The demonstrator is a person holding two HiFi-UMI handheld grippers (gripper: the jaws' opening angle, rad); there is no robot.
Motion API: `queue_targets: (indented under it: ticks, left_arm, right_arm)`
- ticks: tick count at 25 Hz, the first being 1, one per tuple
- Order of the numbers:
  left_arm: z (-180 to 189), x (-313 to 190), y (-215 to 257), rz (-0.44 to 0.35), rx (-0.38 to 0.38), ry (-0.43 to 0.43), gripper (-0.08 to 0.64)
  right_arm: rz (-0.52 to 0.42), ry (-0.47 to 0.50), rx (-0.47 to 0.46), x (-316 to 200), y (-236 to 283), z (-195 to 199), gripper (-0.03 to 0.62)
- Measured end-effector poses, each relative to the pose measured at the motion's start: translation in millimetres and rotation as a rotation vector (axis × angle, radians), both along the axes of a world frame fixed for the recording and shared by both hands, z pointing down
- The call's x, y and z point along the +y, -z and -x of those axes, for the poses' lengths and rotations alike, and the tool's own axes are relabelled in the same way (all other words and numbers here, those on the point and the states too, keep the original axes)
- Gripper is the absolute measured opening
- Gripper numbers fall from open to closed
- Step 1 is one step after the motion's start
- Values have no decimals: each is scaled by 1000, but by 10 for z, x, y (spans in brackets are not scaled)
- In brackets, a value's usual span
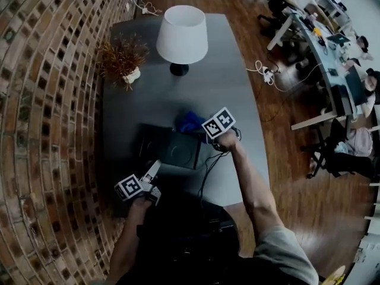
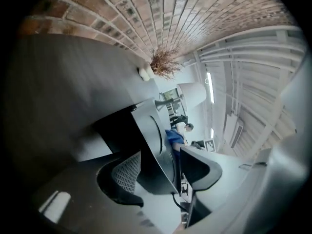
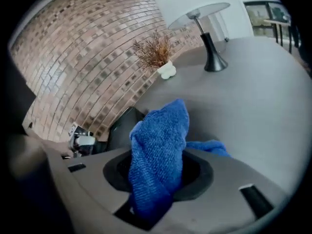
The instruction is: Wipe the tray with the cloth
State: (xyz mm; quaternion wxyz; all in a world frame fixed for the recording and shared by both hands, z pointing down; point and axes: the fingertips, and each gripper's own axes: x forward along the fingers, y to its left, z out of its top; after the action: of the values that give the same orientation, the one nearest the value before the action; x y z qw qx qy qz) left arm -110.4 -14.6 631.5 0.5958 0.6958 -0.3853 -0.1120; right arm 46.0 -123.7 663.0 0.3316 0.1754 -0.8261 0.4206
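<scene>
On a grey table (image 1: 231, 82) beside a brick wall, a dark tray (image 1: 169, 148) lies flat, with a white lamp (image 1: 181, 34) and a dried plant (image 1: 123, 57) beyond it. At its near left corner the left gripper (image 2: 161, 162) has its jaws spread, the tray's edge between them. At the far right corner the right gripper (image 3: 155, 179) pinches a bunched blue cloth (image 3: 163, 135).

Black square tray (image 1: 155, 146), blue cloth (image 3: 158, 150) bunched

Blue cloth (image 3: 161, 145), black tray (image 1: 169, 148)
</scene>
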Motion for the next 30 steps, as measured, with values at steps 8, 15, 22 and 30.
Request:
queue_targets:
  ticks: [8, 15, 22, 30]
  left_arm:
    - [131, -899, 18, -40, -55, -35, 261]
    - [-254, -617, 609, -124, -27, -203, 226]
    - [-398, -430, 270, -47, -125, -273, 213]
    - [-408, -470, 373, -72, -101, -276, 190]
  right_arm:
    - [133, -226, -237, 1184, 64, 244, 147]
    - [3, -547, -341, 389, 400, -235, 150]
    - [36, -592, -469, -741, 383, 293, 150]
    - [185, -295, -376, 486, 245, 337, 150]
